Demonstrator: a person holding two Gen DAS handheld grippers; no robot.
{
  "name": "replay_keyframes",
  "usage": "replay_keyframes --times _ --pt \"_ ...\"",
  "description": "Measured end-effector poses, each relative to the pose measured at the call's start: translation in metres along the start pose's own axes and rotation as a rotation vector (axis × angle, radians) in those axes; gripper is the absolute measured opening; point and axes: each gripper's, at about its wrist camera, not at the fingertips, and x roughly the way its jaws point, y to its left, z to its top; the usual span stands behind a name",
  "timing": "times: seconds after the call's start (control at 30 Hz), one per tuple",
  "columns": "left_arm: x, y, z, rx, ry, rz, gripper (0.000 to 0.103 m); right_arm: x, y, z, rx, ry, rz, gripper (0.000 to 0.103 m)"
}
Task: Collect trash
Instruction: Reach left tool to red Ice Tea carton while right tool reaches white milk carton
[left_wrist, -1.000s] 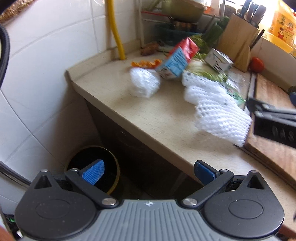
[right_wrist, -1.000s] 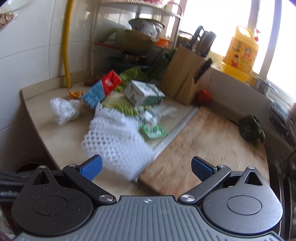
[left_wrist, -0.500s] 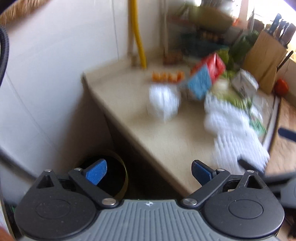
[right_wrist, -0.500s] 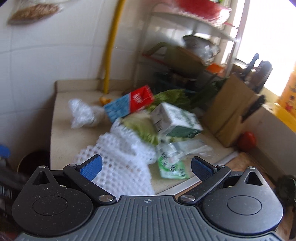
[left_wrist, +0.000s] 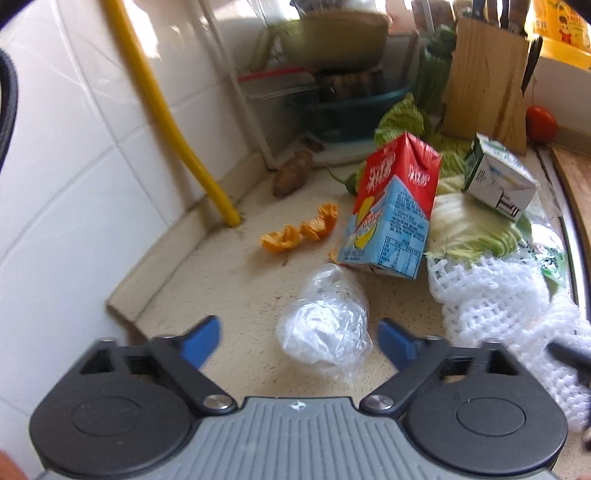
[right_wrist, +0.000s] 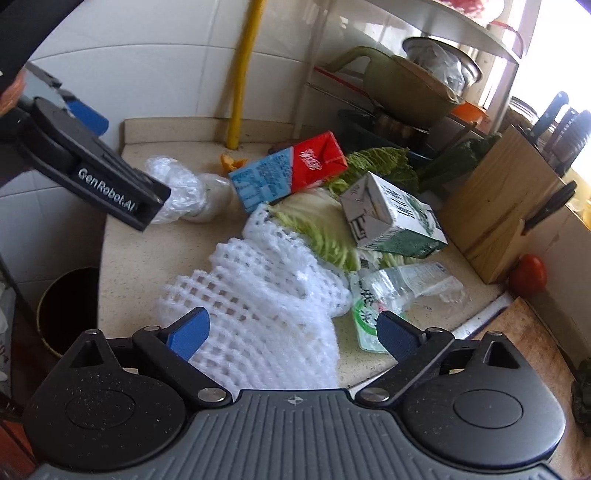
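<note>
Crumpled clear plastic bag (left_wrist: 325, 325) lies between the left gripper's (left_wrist: 297, 338) closing, not yet touching blue fingers. Centre it before pinching. Right gripper (right_wrist: 291, 332), fingers spread, hovers over white foam netting (right_wrist: 258, 295).

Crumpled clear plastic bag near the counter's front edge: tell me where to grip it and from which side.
Grip the crumpled clear plastic bag across its bunched middle, coming from the counter's front edge, as the left gripper already does. Its jaws have just been closing, with the bag between them but not yet pinched. The bag is soft and lumpy, so it should compress; the red and blue carton blocks the far side.
</note>
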Motion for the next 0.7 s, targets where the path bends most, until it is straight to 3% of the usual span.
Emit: replay_keyframes --times 0.07,0.2,0.33,0.4,0.53,0.6,0.7 --pt "0.012 0.004 0.004 -0.005 0.033 -0.034 0.068 0.000 -0.007 0.003 0.034 0.003 -0.022 0.099" --pt "0.030 0.014 0.009 -0.067 0.073 -0.120 0.068 0.001 -0.027 0.014 0.117 0.000 -0.050 0.099" --pt "0.037 0.013 0.011 -0.048 0.086 -0.124 0.072 0.009 -0.045 0.025 0.204 0.006 -0.050 0.099" --pt "0.037 0.018 0.013 -0.068 0.094 -0.137 0.066 0.015 -0.053 0.031 0.250 0.015 -0.045 0.099" --pt "0.013 0.028 0.032 -0.043 -0.018 -0.161 0.070 0.026 -0.068 0.038 0.348 0.034 -0.001 0.099" --pt "0.008 0.028 0.042 -0.008 -0.059 -0.187 0.084 0.030 -0.076 0.042 0.385 0.039 0.014 0.099" --pt "0.011 0.021 0.058 0.062 -0.087 -0.237 0.088 0.033 -0.089 0.048 0.440 0.036 0.028 0.099"
